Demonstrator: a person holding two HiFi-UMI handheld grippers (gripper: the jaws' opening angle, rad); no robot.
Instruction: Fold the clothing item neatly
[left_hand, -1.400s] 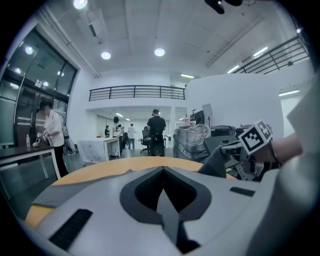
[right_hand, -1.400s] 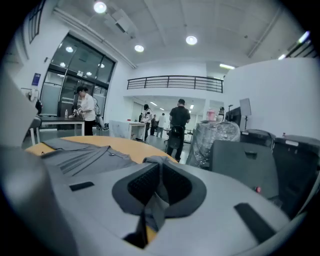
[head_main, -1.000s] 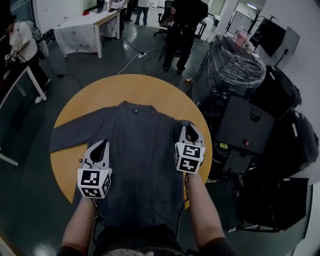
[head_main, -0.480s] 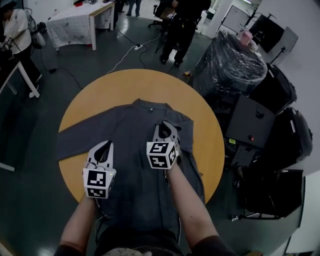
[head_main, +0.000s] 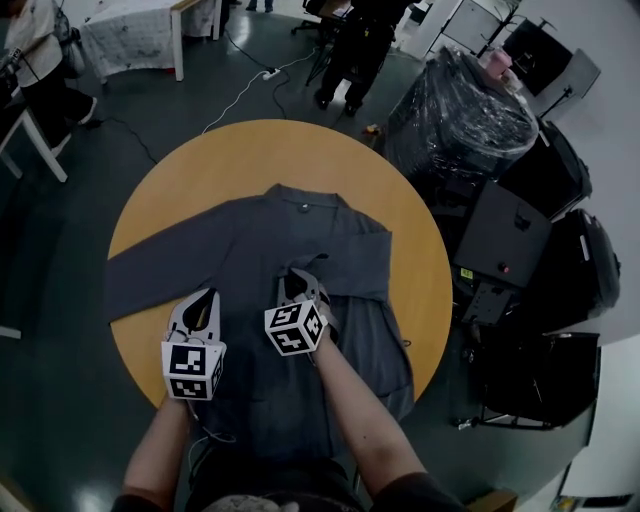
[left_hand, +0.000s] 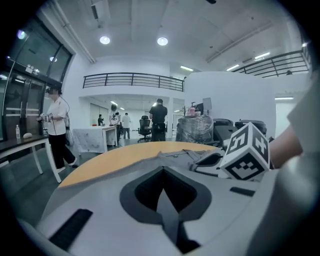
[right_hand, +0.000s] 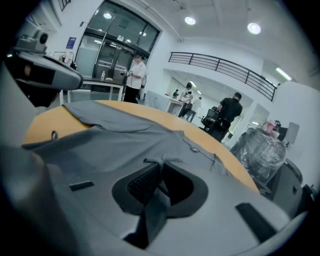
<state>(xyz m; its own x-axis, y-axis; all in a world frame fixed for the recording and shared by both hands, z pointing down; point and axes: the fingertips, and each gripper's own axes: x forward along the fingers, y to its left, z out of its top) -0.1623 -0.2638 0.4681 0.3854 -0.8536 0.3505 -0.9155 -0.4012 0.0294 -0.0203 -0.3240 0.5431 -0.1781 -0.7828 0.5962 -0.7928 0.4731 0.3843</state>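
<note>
On the round table (head_main: 260, 150) the grey shirt (head_main: 240, 240) lies flat, collar toward twelve o'clock, one sleeve out toward nine. My right gripper (head_main: 300, 278) is clamped on the end of the other sleeve (head_main: 355, 285) — it lies across the chest from three o'clock. My left gripper (head_main: 203, 300) sits at seven o'clock, jaws fully closed — whether on cloth I can't tell.

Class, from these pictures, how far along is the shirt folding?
Done: the right sleeve lies drawn across the shirt. In hand: the right gripper is shut on its end. Left: the left sleeve lies spread on the table, the left gripper is shut and empty, and the body is unfolded.
</note>
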